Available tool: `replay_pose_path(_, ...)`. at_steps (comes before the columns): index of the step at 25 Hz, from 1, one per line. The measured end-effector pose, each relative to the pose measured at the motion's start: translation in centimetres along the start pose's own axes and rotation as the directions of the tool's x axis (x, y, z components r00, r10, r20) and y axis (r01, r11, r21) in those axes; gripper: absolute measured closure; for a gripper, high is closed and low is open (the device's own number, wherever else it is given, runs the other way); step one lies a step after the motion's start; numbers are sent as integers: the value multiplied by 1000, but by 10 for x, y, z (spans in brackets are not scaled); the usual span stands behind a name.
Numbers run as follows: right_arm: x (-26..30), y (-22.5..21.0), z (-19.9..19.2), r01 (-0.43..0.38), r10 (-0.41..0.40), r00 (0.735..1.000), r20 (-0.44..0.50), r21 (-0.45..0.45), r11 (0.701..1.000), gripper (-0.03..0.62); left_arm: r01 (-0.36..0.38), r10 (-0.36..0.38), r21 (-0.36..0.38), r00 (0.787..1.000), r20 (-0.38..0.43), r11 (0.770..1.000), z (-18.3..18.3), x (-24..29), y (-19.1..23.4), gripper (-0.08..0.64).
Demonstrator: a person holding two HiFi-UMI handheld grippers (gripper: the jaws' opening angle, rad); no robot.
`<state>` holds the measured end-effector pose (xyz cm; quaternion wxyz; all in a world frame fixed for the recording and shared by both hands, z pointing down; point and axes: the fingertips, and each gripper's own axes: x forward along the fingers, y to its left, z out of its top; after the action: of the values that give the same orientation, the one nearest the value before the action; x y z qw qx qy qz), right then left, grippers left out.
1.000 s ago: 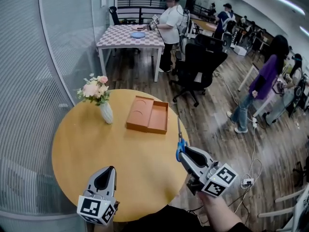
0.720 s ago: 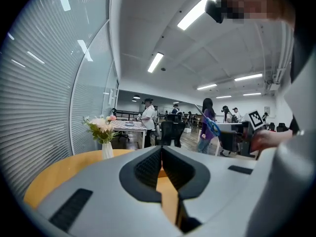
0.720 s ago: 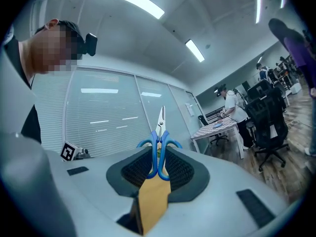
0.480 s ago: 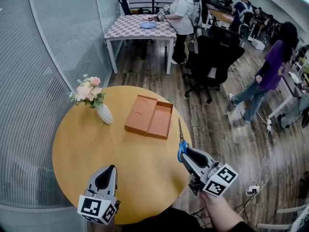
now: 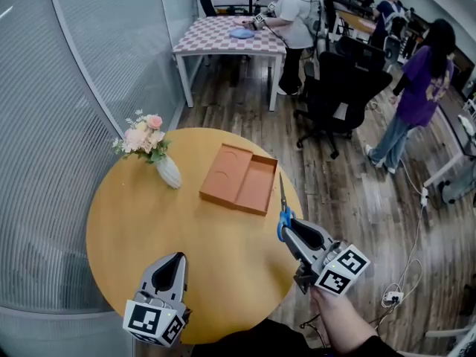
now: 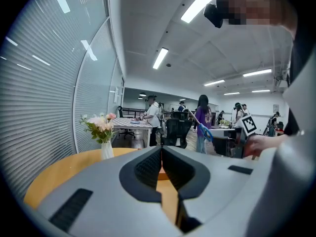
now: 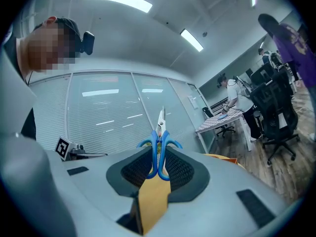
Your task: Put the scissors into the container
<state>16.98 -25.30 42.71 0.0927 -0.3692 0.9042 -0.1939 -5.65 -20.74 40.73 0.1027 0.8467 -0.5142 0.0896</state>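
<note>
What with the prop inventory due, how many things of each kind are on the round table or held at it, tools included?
Scissors: 1
Orange container: 1
Vase of flowers: 1
Tools: 2, the left tool and the right tool
Total: 5

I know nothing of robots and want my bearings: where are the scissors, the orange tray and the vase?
scissors (image 5: 282, 215): head view, on the blue handles.
orange tray (image 5: 258, 187): head view, on its bare right compartment.
vase (image 5: 169, 173): head view, on its white body.
</note>
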Motion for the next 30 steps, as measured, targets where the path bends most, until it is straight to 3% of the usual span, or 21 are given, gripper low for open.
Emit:
replay_pose_path(11,51,-5,-4,31,-33,998,-55,-51,998,497,80,-82,59,996,36,995,1,31,26,546)
replay_pose_path(23,89,-50,-40,107,-112,983,-149,-37,994,497,142,-143,38,989,32,989,-7,62,40,546)
replay_pose_path(27,101,-87,-70,175,-187,955,-230,-72,982,497,164,-165,32,986,20,986,-16,70,37,546)
replay_pose_path(30,107,-116,-98,225,-257,912,-320,-133,965,497,172,-172,23,985,11,985,-18,71,34,546)
